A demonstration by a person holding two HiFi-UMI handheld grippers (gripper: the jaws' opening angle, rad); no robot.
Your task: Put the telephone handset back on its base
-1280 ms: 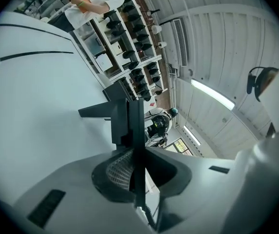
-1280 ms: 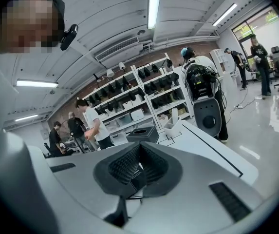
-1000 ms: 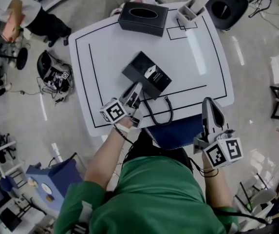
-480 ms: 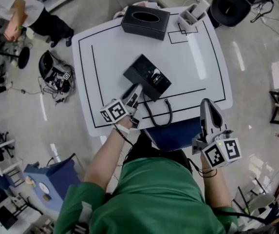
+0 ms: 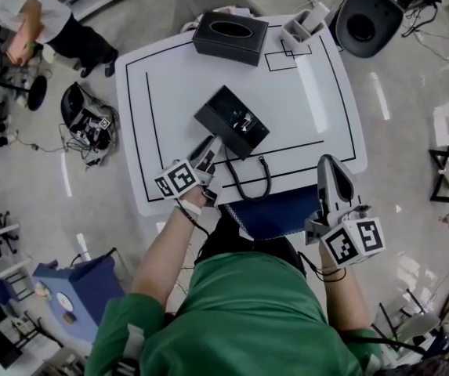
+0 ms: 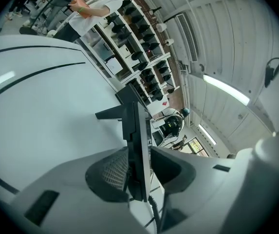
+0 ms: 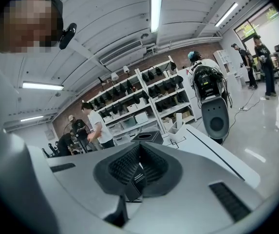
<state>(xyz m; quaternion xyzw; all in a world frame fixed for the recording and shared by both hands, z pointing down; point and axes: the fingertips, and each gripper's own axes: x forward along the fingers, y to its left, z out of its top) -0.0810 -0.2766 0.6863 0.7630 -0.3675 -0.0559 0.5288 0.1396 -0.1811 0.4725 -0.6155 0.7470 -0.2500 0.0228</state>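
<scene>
Head view: the black telephone base (image 5: 238,117) sits mid-table (image 5: 318,92). The handset (image 5: 213,130) is apparently seated along its near-left edge, and the cord (image 5: 249,186) loops toward the person.

Left gripper view: the left gripper (image 6: 140,172) has just opened its jaws, which stand spread around the handset's edge.

Right gripper view: the right gripper (image 7: 139,152) has its jaws pressed together, empty.

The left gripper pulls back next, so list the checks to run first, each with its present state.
1. Left gripper jaws apart: ok; they have just been opening, and the handset stands between them unpressed.
2. Handset seated on the base: cannot tell.
3. Cord clear of the left jaws: not ok; it runs just below them.
4. Right gripper away from the base: ok; shut, near the table's front edge.
</scene>
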